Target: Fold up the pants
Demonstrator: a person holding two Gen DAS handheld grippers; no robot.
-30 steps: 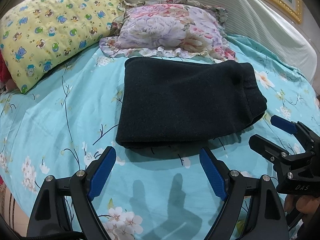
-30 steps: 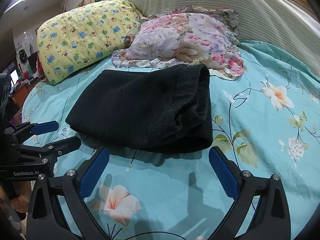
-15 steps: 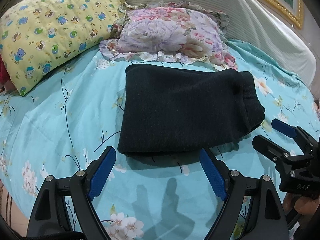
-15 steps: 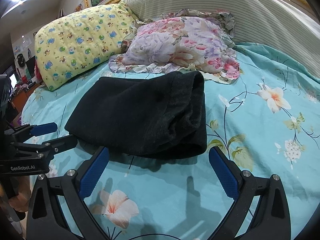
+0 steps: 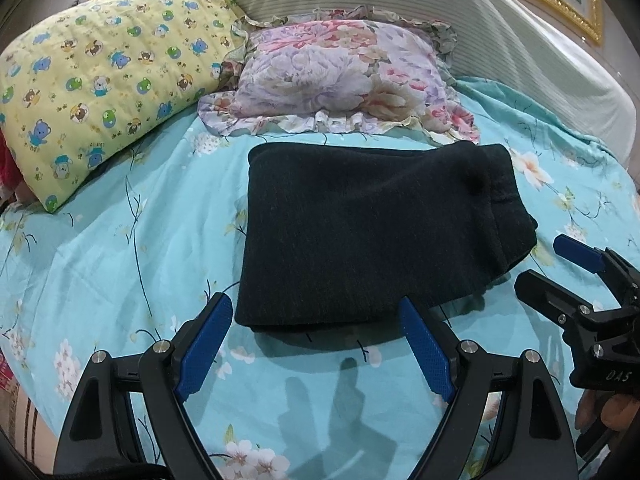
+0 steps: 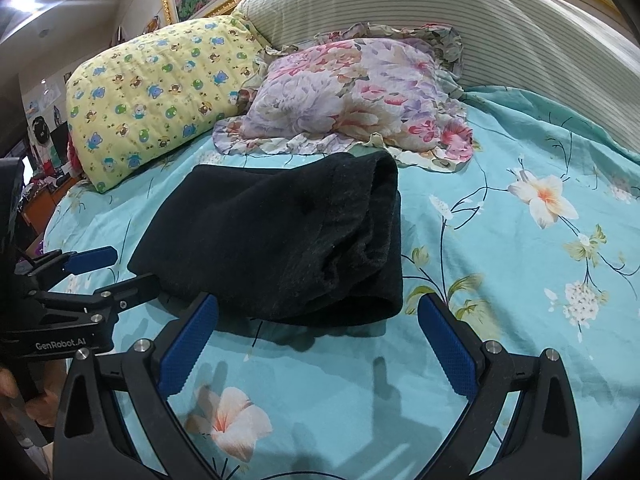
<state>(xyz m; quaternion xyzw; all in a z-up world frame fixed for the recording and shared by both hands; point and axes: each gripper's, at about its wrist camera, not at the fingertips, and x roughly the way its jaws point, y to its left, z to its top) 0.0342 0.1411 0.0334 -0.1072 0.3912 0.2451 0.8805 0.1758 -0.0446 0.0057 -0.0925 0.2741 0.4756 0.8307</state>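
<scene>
Black pants [image 5: 372,236] lie folded into a compact rectangle on the turquoise flowered bedsheet [image 5: 120,240], with the thick layered end to the right. My left gripper [image 5: 316,322] hovers open just short of the near edge, nothing between its blue pads. From the right wrist view the pants [image 6: 276,240] sit ahead and left, and my right gripper [image 6: 318,318] stands open at their near right corner, holding nothing. Each gripper shows in the other's view: the right one [image 5: 556,264] beside the pants' right end, the left one [image 6: 116,266] at their left corner.
A yellow cartoon-print pillow [image 5: 100,76] and a floral ruffled pillow [image 5: 340,80] lie beyond the pants. A striped padded headboard [image 5: 440,12] rises behind them. Bare sheet [image 6: 540,240] stretches to the right. A person's fingers [image 5: 608,412] hold the right gripper's handle.
Both grippers have drawn back and lifted slightly, so the folded pants sit lower in the views. The pants have not moved and both grippers stay open.
</scene>
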